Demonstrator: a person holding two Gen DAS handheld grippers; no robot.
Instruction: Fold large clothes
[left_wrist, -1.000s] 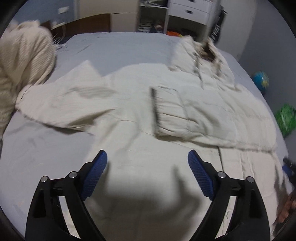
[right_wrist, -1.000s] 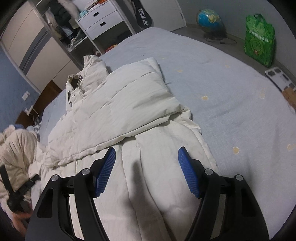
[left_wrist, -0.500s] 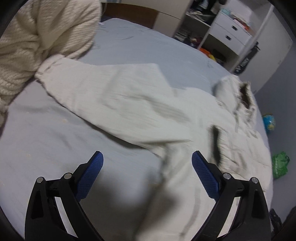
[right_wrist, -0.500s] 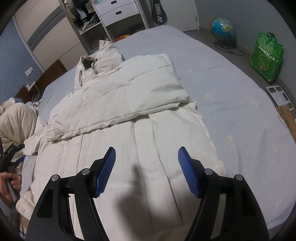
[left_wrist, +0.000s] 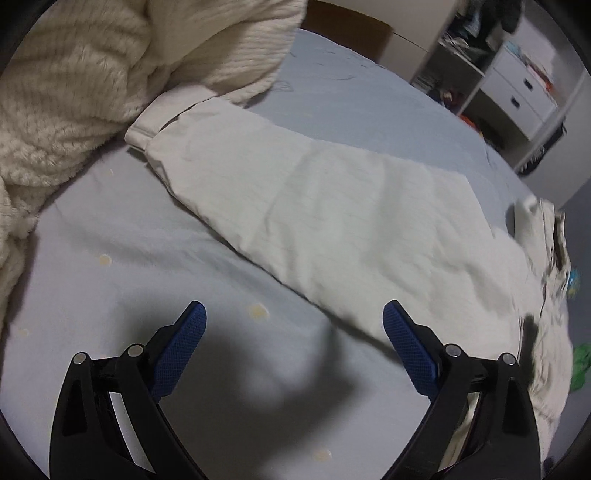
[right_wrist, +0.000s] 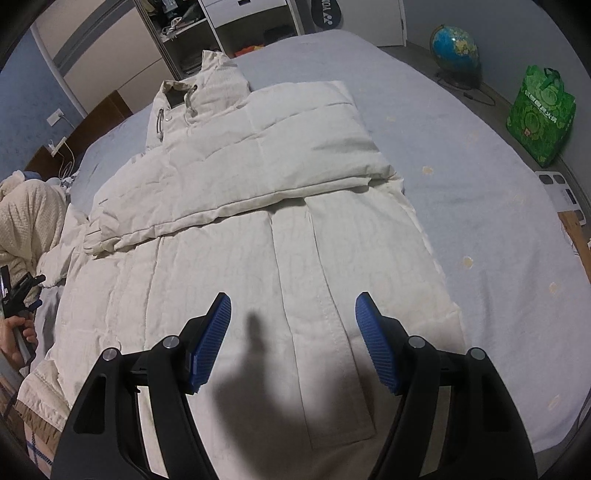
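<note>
A large cream padded coat (right_wrist: 295, 229) lies flat on the bed, hood at the far end. One sleeve (right_wrist: 258, 158) is folded across its chest. The other sleeve (left_wrist: 332, 218) lies stretched out on the sheet, its cuff (left_wrist: 142, 131) against a fluffy blanket. My left gripper (left_wrist: 293, 339) is open and empty, above the sheet just short of this sleeve. My right gripper (right_wrist: 293, 332) is open and empty over the coat's lower front, above its centre placket (right_wrist: 317, 314). The left gripper also shows at the left edge of the right wrist view (right_wrist: 20, 291).
A cream fluffy blanket (left_wrist: 74, 92) is heaped at the head of the grey bed sheet (right_wrist: 461, 155). Beyond the bed stand white drawers (left_wrist: 517, 92). A globe (right_wrist: 456, 46), a green bag (right_wrist: 541, 114) and a scale (right_wrist: 563, 192) are on the floor.
The left gripper has swung left from the coat's body to the outstretched sleeve and its cuff. The right gripper has drawn back toward the coat's hem. Both have stayed open.
</note>
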